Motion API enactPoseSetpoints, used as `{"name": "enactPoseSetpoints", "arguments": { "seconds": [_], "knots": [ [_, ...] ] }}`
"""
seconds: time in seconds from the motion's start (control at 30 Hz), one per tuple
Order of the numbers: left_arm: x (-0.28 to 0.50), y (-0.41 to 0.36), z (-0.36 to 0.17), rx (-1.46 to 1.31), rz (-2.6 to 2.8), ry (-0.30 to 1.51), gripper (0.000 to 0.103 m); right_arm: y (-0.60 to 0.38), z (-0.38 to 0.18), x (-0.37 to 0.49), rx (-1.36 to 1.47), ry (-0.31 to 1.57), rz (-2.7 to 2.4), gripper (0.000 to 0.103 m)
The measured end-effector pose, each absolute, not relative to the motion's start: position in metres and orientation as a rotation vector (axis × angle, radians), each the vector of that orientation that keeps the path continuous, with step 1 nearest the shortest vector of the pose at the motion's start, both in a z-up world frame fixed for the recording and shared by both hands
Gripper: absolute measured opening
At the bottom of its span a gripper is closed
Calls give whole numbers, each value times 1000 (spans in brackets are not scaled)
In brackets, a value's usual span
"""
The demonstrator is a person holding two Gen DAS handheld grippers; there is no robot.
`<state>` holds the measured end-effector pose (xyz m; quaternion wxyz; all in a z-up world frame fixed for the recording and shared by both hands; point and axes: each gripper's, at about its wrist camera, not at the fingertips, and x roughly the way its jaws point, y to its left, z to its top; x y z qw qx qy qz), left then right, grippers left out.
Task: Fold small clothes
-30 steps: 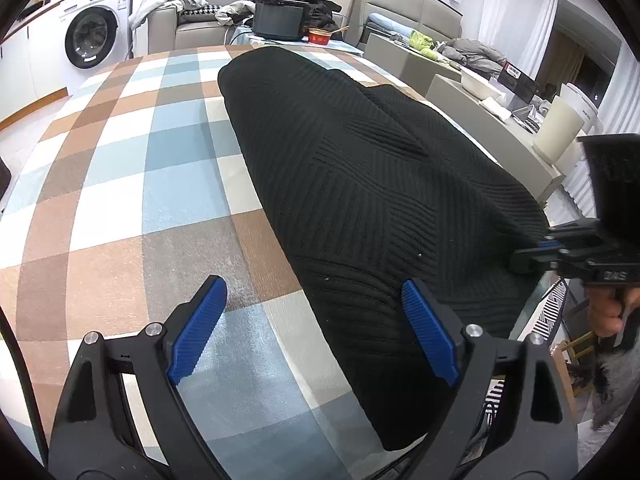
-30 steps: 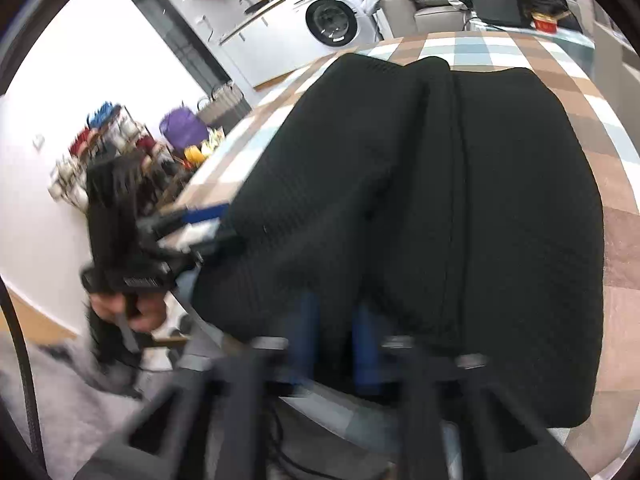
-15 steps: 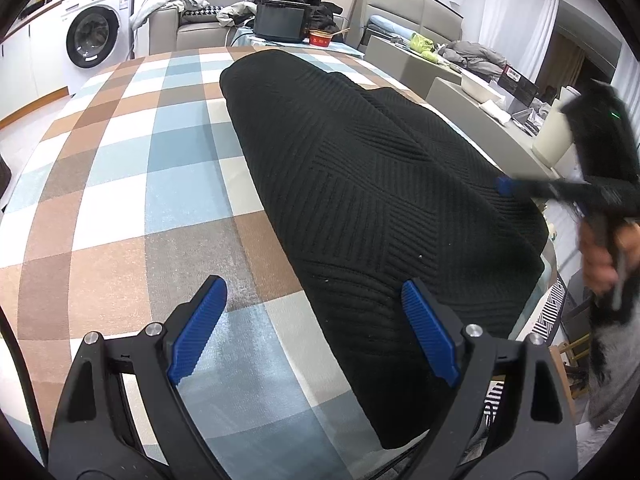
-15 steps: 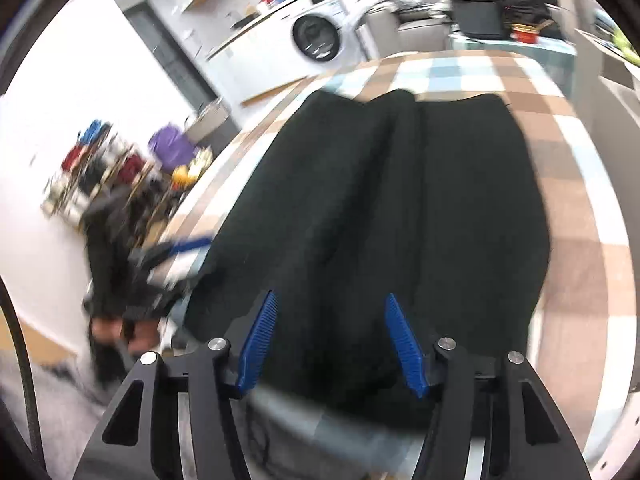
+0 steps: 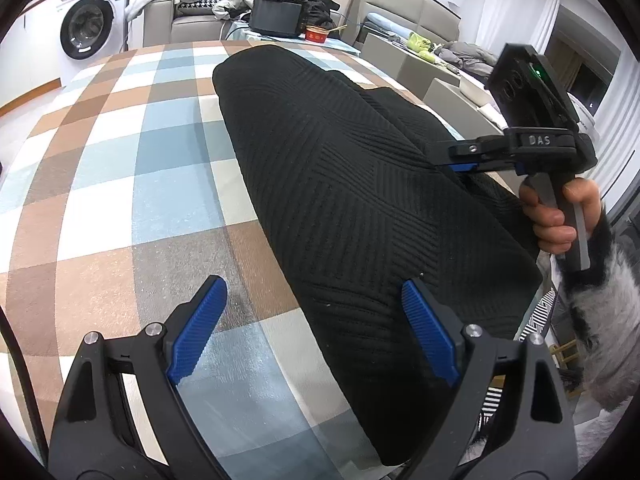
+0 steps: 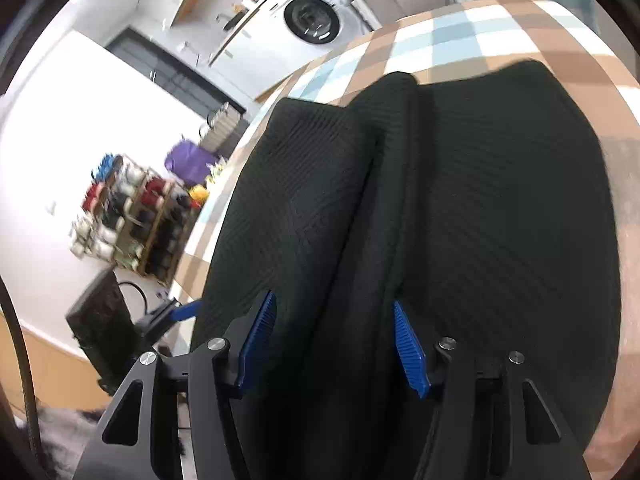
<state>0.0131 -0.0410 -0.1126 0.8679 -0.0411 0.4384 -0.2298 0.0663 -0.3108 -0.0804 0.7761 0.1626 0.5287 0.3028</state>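
Observation:
A black ribbed knit garment (image 5: 352,184) lies lengthwise on the checked tablecloth (image 5: 120,168), folded into a long band with a raised fold down its middle (image 6: 384,184). My left gripper (image 5: 316,332) is open and empty, low over the garment's near left edge. My right gripper (image 6: 334,340) is open and empty, hovering over the garment's middle fold. It also shows from the side in the left wrist view (image 5: 464,160), above the garment's right side. The left gripper shows at the left of the right wrist view (image 6: 176,314).
The table's right edge (image 5: 460,132) runs close beside the garment. A washing machine (image 5: 86,26) and a sofa with clothes (image 5: 280,4) stand beyond the table. A shoe rack (image 6: 132,224) stands on the floor at the table's left side.
My right gripper let go of the garment's near edge, opened, rose and moved forward over the garment's middle. My left gripper has stayed in place, open.

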Motion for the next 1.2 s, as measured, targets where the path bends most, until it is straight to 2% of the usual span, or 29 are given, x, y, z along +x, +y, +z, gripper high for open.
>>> {"name": "enactPoseSetpoints", "arguments": {
  "seconds": [0.1, 0.13, 0.2, 0.3, 0.53, 0.6, 0.77, 0.83, 1.0, 1.03, 1.07, 1.13, 1.2],
  "knots": [
    [15, -39, -114, -96, -487, 923, 88, -295, -77, 66, 249, 1139, 634, 58],
    [15, -38, -114, -99, -487, 923, 88, -289, -76, 67, 208, 1131, 624, 55],
    [14, -37, -113, -100, -481, 919, 88, -278, -75, 65, 130, 1121, 609, 19],
    [13, -33, -107, -104, -468, 902, 88, -265, -64, 54, 36, 1065, 593, 10],
    [4, -30, -83, -107, -470, 843, 88, -283, 21, 13, -29, 877, 498, 9],
    [5, -35, -84, -92, -464, 849, 88, -298, 19, 11, -39, 893, 433, 9],
    [11, -53, -98, -73, -478, 897, 88, -332, -49, 33, 6, 1097, 320, 12],
    [13, -56, -101, -78, -476, 910, 88, -348, -58, 36, 59, 1107, 319, 20],
    [28, -61, -106, -148, -495, 924, 88, -376, -36, 14, 96, 1028, 264, 41],
    [32, -63, -107, -163, -503, 925, 88, -382, -35, 11, 110, 1024, 260, 42],
    [39, -67, -109, -172, -507, 930, 85, -387, -36, 8, 121, 1026, 258, 42],
    [47, -72, -112, -192, -522, 930, 72, -391, -39, 2, 122, 1036, 229, 42],
    [56, -80, -118, -210, -539, 946, 49, -392, -47, -1, 130, 1040, 237, 42]
  ]
}}
